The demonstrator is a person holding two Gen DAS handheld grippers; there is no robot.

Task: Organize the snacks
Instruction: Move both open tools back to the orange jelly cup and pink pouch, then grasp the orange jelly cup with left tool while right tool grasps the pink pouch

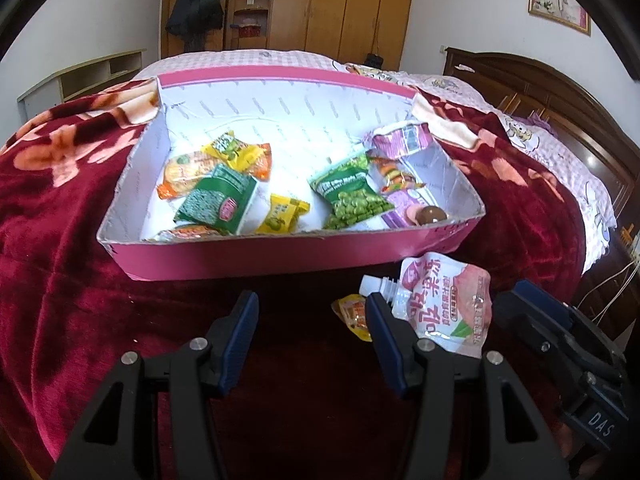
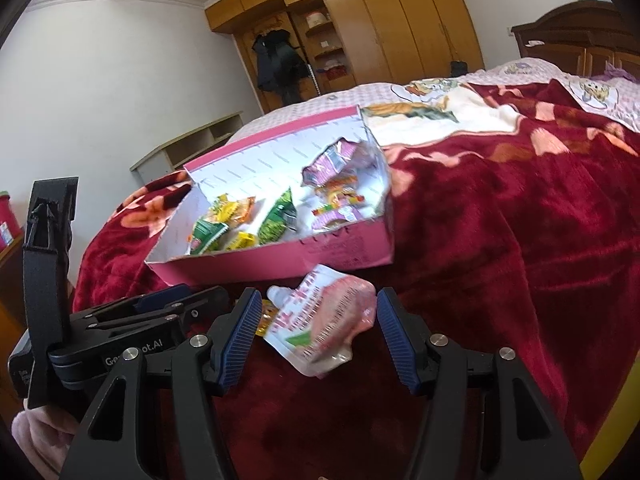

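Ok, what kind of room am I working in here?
A bedroom, most likely: the snack box sits on a bed with a red blanket, a wooden headboard alongside and a wardrobe behind.

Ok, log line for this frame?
left tongs: open, empty | right tongs: open, over pouch | pouch: on blanket, outside box

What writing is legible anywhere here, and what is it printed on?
"DAS": on the right gripper body.
"Ge...ot.AI", middle hidden: on the left gripper body.
Large red Chinese characters on the pink spout pouch: I cannot read them with confidence.
Snack packets in the pink box: print too small or blurred.
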